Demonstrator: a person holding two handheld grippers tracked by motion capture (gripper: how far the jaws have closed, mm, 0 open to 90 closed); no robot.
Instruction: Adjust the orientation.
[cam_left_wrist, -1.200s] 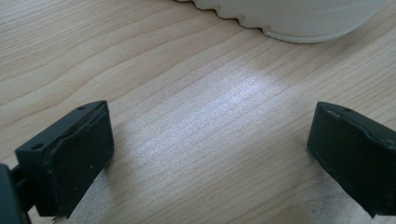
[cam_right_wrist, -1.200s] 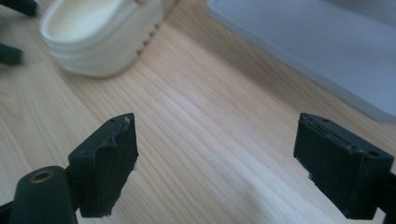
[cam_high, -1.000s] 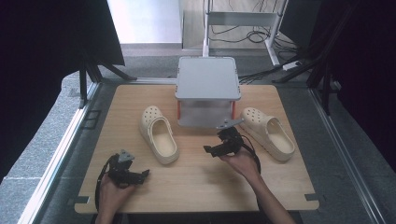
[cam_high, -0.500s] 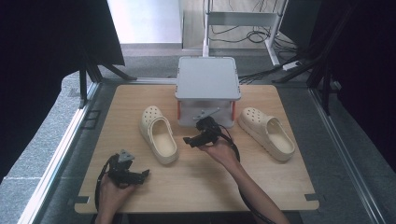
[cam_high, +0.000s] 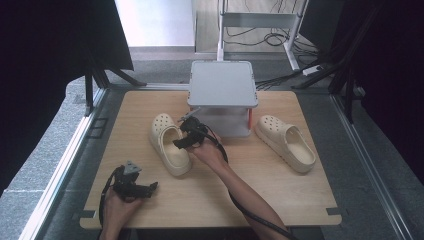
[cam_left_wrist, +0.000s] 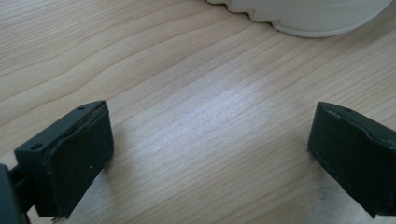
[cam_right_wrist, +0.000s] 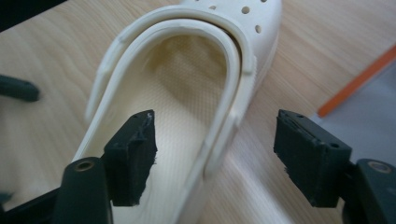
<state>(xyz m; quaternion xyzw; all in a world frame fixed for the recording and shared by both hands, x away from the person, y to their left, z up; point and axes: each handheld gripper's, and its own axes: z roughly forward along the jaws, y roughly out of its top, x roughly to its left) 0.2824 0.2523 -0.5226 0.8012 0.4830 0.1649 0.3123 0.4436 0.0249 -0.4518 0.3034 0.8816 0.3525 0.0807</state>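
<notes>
Straddling the side wall of the cream perforated foam clog (cam_right_wrist: 187, 93) lying left of the tabletop's (cam_high: 280, 195) middle, the right gripper (cam_right_wrist: 215, 154) has been closing its jaws, not yet pinching, probably to lift it; the left gripper (cam_left_wrist: 210, 154) rests wide open and empty near the front-left corner.

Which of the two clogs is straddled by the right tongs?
The left clog, left of the grey stand: the right tongs straddle its side wall, just closing. The other clog lies untouched, right of the stand.
</notes>
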